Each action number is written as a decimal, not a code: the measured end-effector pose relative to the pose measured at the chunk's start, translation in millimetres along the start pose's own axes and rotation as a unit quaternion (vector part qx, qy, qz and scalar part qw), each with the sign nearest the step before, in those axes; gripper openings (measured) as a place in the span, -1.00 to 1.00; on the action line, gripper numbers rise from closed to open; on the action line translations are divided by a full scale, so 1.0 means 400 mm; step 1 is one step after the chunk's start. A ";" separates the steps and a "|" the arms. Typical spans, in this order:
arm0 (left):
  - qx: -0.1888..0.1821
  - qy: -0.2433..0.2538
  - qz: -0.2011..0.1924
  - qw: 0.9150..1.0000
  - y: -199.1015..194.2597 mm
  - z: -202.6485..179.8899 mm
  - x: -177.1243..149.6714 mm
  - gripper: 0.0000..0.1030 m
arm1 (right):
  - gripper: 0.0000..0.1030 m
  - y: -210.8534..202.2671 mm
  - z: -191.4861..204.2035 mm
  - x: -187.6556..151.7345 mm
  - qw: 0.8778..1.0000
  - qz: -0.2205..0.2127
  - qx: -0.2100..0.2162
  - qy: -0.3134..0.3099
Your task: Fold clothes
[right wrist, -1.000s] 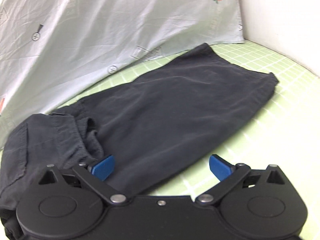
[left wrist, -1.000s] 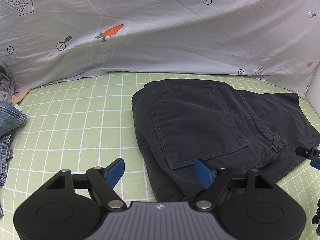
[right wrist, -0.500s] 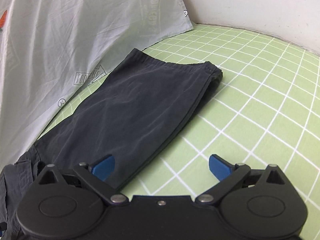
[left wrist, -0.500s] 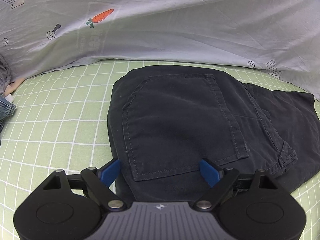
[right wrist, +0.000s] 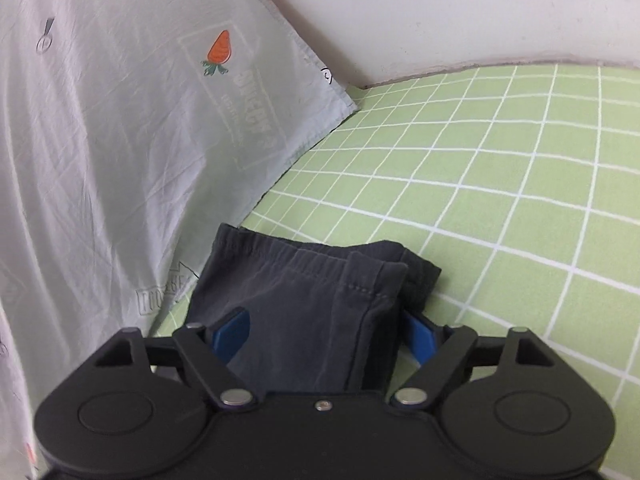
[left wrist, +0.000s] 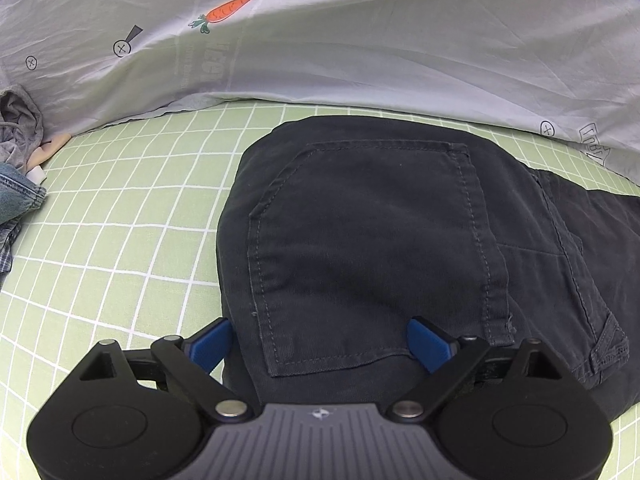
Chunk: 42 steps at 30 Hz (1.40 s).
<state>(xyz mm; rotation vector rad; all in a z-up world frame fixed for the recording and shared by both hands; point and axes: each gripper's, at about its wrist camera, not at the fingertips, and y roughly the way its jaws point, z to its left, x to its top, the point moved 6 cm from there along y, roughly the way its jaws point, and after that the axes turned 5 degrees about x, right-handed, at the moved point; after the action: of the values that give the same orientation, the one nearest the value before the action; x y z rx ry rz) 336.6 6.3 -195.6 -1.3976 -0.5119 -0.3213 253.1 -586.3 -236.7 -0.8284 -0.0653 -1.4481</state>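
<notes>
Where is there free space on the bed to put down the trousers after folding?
Bare green checked sheet lies right of the trouser hems, up to the white wall. A second bare patch lies between the waist end of the dark trousers and the clothes pile. Along the carrot-print cloth it is crowded.

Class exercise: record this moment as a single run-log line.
task: fold clothes | left gripper: open, at waist end of dark trousers | right gripper: open, straddling hems | surface: green checked sheet
</notes>
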 end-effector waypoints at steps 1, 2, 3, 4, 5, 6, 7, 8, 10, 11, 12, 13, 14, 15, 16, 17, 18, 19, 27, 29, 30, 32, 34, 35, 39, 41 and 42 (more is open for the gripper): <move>0.002 0.000 0.000 1.000 0.000 -0.002 0.000 0.85 | 0.24 0.007 -0.014 0.006 0.999 -0.002 0.018 0.034; 0.004 0.000 0.000 1.000 0.000 -0.003 -0.001 0.85 | 0.09 0.017 -0.024 0.007 0.998 0.001 0.028 0.060; 0.005 0.001 -0.001 1.000 -0.001 -0.004 -0.001 0.85 | -0.17 0.026 -0.030 0.004 0.997 0.004 0.035 0.075; 0.005 0.000 -0.001 1.000 0.000 -0.004 -0.002 0.85 | -0.20 0.034 -0.035 0.001 0.995 0.008 0.040 0.089; 0.004 -0.001 0.000 1.000 0.001 -0.003 -0.002 0.86 | -0.21 0.039 -0.032 -0.001 0.995 0.012 0.044 0.091; 0.004 -0.002 0.001 1.000 0.001 -0.003 -0.002 0.87 | -0.21 0.044 -0.029 -0.002 0.994 0.015 0.048 0.094; 0.005 -0.002 0.002 1.000 0.003 -0.002 -0.001 0.88 | -0.23 0.047 -0.031 -0.001 0.993 0.017 0.052 0.107; 0.004 -0.003 0.004 1.000 0.004 -0.001 0.000 0.89 | -0.28 0.048 -0.038 0.000 0.989 0.018 0.058 0.134; 0.002 -0.008 0.008 1.000 0.006 0.003 -0.001 0.91 | -0.55 0.045 -0.059 -0.001 0.977 0.015 0.076 0.196; 0.001 -0.011 0.011 1.000 0.007 0.005 -0.002 0.92 | -0.58 0.036 -0.067 -0.003 0.969 0.008 0.094 0.230; -0.001 -0.013 0.012 1.000 0.007 0.006 -0.002 0.92 | -0.67 0.024 -0.069 -0.006 0.958 -0.002 0.122 0.260; -0.003 -0.013 0.014 1.000 0.007 0.008 -0.003 0.92 | -0.74 0.011 -0.069 -0.009 0.946 -0.011 0.149 0.287; -0.004 -0.014 0.014 1.000 0.006 0.008 -0.004 0.92 | -0.75 0.004 -0.057 -0.016 0.938 -0.014 0.170 0.303; -0.005 -0.013 0.015 1.000 0.006 0.008 -0.005 0.92 | -0.75 -0.004 -0.045 -0.022 0.928 -0.016 0.191 0.319; -0.005 -0.014 0.016 1.000 0.004 0.009 -0.007 0.92 | -0.75 -0.012 -0.032 -0.028 0.918 -0.018 0.211 0.334; -0.006 -0.015 0.016 1.000 0.002 0.009 -0.008 0.92 | -0.75 -0.018 -0.009 -0.035 0.911 -0.016 0.229 0.343; -0.007 -0.015 0.016 1.000 0.001 0.010 -0.009 0.92 | -0.75 -0.025 0.014 -0.044 0.904 -0.014 0.245 0.350; -0.007 -0.015 0.017 1.000 -0.001 0.011 -0.010 0.92 | -0.75 -0.029 0.040 -0.057 0.900 -0.008 0.256 0.353; -0.018 -0.008 0.017 1.000 -0.019 0.023 -0.018 0.92 | -0.76 -0.065 0.246 -0.165 0.862 0.042 0.338 0.375; -0.022 -0.010 0.018 1.000 -0.025 0.028 -0.021 0.92 | -0.75 -0.065 0.293 -0.207 0.850 0.058 0.353 0.386; -0.023 -0.007 0.016 1.000 -0.028 0.028 -0.022 0.92 | -0.75 -0.066 0.316 -0.228 0.844 0.066 0.360 0.392; -0.025 0.003 0.012 1.000 -0.034 0.026 -0.023 0.92 | -0.76 -0.068 0.369 -0.275 0.832 0.089 0.375 0.399; -0.027 0.009 0.010 1.000 -0.039 0.027 -0.025 0.92 | -0.76 -0.071 0.419 -0.323 0.823 0.111 0.388 0.400; -0.028 0.012 0.009 0.999 -0.041 0.027 -0.026 0.92 | -0.76 -0.072 0.442 -0.344 0.819 0.122 0.393 0.400; -0.034 0.023 0.006 0.999 -0.050 0.029 -0.031 0.92 | -0.76 -0.089 0.545 -0.451 0.802 0.176 0.417 0.391; -0.039 0.027 0.005 0.999 -0.052 0.032 -0.034 0.92 | -0.77 -0.091 0.585 -0.502 0.798 0.201 0.420 0.383; -0.042 0.029 0.004 0.999 -0.052 0.035 -0.034 0.92 | -0.77 -0.093 0.604 -0.527 0.795 0.214 0.421 0.380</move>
<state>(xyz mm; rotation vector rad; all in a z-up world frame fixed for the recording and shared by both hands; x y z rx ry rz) 312.5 15.5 -183.6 -1.4661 -0.4485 -0.3787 288.9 -276.9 -151.8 0.4824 0.0847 -1.0474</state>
